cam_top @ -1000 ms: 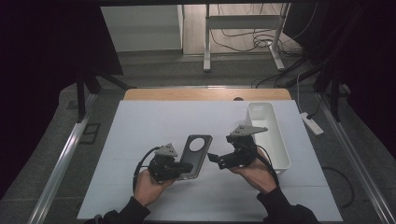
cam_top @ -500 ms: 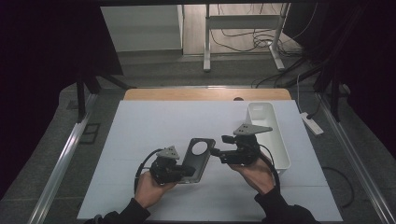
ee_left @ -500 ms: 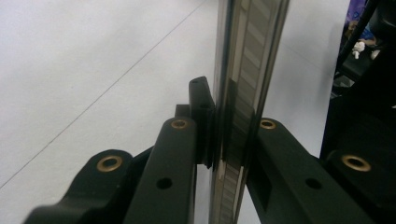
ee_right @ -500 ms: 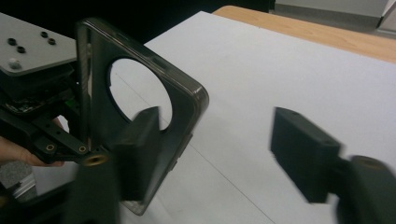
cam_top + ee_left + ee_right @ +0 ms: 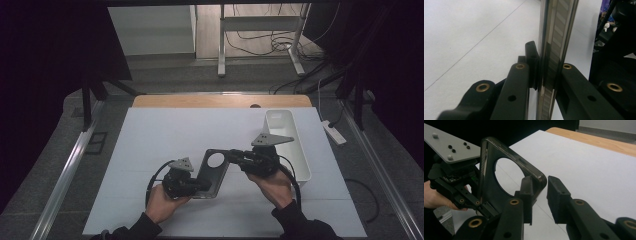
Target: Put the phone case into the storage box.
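Note:
A dark phone case [image 5: 212, 181] with a round hole is held up on edge above the white table [image 5: 150, 135]. My left gripper [image 5: 202, 186] is shut on its lower edge; in the left gripper view the case's thin rim [image 5: 551, 50] stands pinched between the pads [image 5: 532, 62]. My right gripper [image 5: 233, 155] comes in from the right at the case's upper corner [image 5: 540, 178]. Its jaws have just been closing, with that corner between them, and the pads [image 5: 555, 191] now sit tight against it. In the right gripper view the left gripper [image 5: 477, 203] grips the case's far end.
A white oblong bin [image 5: 301, 152] stands at the table's right side, just behind my right hand [image 5: 272, 182]. A wooden strip [image 5: 220, 101] runs along the far edge. Cables and metal frame legs lie on the floor beyond.
The right gripper has slid left onto the case's upper corner and its jaws have closed around it. The left gripper has kept the case in place.

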